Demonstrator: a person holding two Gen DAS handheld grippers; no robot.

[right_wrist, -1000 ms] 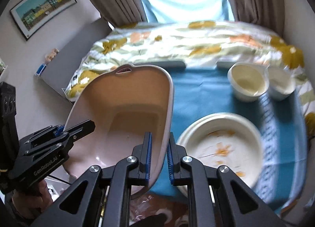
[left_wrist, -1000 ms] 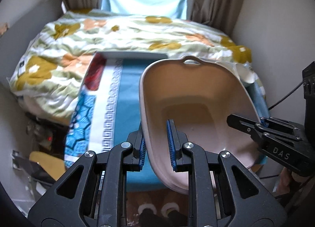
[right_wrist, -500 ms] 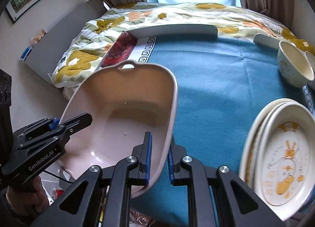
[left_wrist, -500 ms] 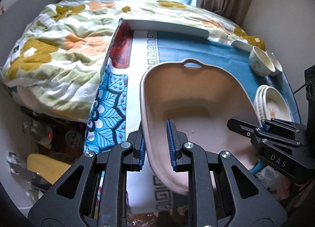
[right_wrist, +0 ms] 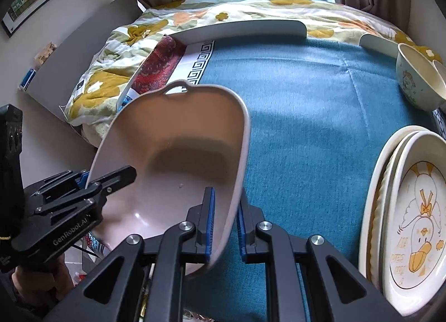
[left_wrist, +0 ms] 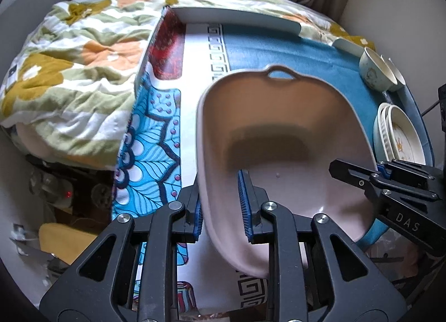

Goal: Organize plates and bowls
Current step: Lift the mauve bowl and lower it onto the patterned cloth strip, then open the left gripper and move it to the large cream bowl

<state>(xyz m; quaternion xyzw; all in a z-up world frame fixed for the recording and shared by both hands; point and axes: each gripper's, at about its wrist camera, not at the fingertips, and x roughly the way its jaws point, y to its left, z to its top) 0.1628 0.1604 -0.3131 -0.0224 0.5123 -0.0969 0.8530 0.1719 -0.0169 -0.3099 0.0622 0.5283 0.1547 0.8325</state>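
Note:
An empty pink basin (left_wrist: 278,132) with a loop handle at its far end sits low over the blue tablecloth (right_wrist: 320,112). My left gripper (left_wrist: 220,207) straddles its left rim; its jaws are opening, and the rim is still between the pads against the outer one. My right gripper (right_wrist: 224,218) is shut on the basin's (right_wrist: 181,154) right rim. Each gripper shows in the other's view, the right gripper (left_wrist: 362,179) and the left gripper (right_wrist: 111,179). A stack of cream plates (right_wrist: 412,210) with a duck drawing lies at the right. Two cream bowls (right_wrist: 415,79) stand behind the stack.
A bed with a floral quilt (left_wrist: 69,71) runs along the table's left and far sides. A raised grey-white edge (right_wrist: 242,29) borders the table's back. The patterned cloth (left_wrist: 150,154) hangs over the left edge. A wall stands close on the right.
Both grippers came down and forward with the basin, from tilted in the air to low over the cloth. The plates and bowls now sit at the right. The left jaws stand slightly wider.

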